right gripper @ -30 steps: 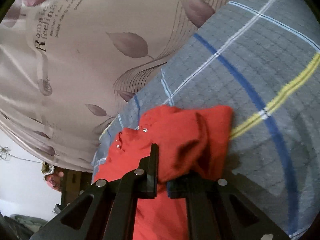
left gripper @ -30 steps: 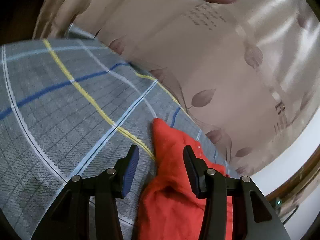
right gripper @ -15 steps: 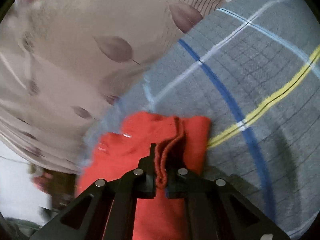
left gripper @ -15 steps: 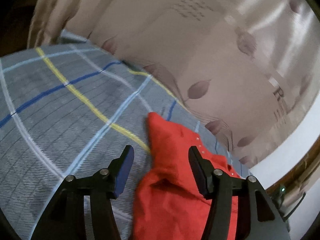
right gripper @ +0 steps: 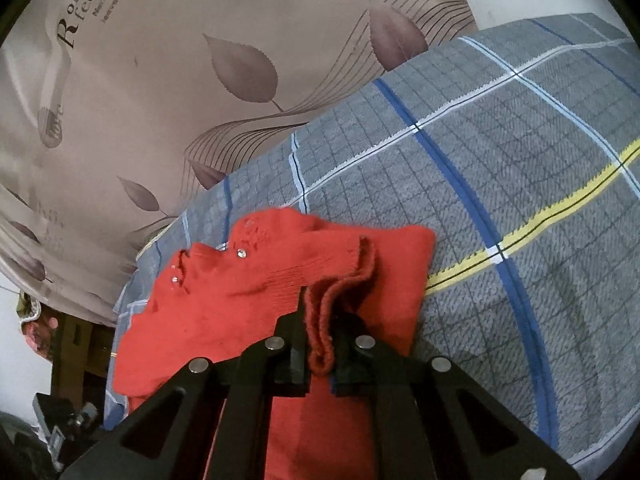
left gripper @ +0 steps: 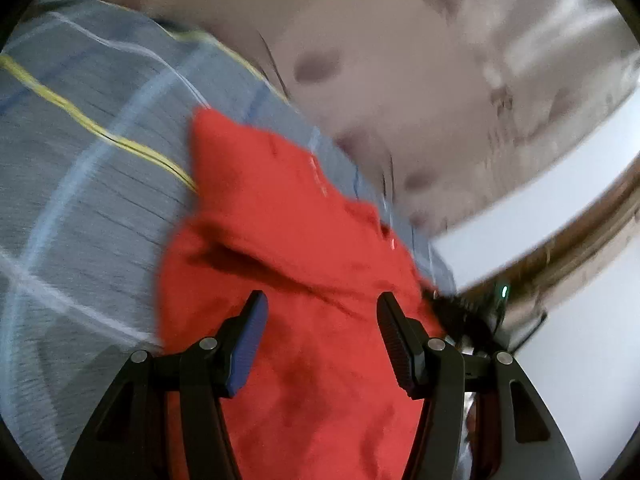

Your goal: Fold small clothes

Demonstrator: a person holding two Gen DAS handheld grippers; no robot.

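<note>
A small red knit garment with small shiny studs lies on a grey plaid sheet. My right gripper is shut on a doubled red hem of the garment and holds that fold up over the rest. In the left wrist view, which is blurred, the red garment spreads under my left gripper. The left gripper is open and empty, its jaws wide apart above the cloth.
A beige curtain with leaf print and lettering hangs right behind the sheet's far edge. A white wall and a wooden frame lie past the garment in the left wrist view. Dark clutter sits low left beyond the sheet's edge.
My left gripper has swung right over the red garment, which now fills the space between its jaws. My right gripper keeps its hold on the red hem and has steadied.
</note>
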